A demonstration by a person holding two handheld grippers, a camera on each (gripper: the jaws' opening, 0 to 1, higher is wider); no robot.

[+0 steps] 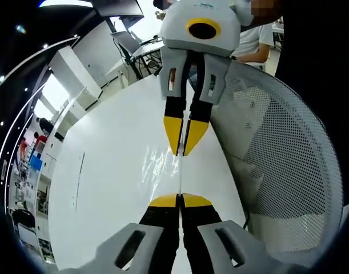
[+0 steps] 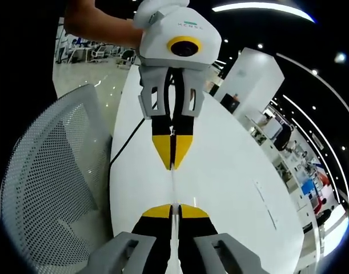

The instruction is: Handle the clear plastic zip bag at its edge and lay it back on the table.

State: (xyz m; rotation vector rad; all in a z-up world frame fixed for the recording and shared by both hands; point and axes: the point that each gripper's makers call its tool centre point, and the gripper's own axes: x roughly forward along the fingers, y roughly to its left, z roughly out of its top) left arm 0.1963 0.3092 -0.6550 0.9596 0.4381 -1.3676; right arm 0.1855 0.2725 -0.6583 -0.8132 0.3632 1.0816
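Held edge-on between my jaws, the clear zip bag (image 1: 180, 171) shows as little more than a thin line with faint glints, its outline impossible to trace, while the mesh chair (image 1: 283, 148) is cut off by the view's edge.

White mesh-back office chair (image 1: 277, 165) sits at about 3 o'clock in the left gripper view and at 9 o'clock in the right gripper view, tucked right up against the table edge. A dark cable (image 2: 124, 149) runs off that edge. Shelves (image 1: 34, 165) at 9 o'clock hold colourful stuff, too blurry to name.
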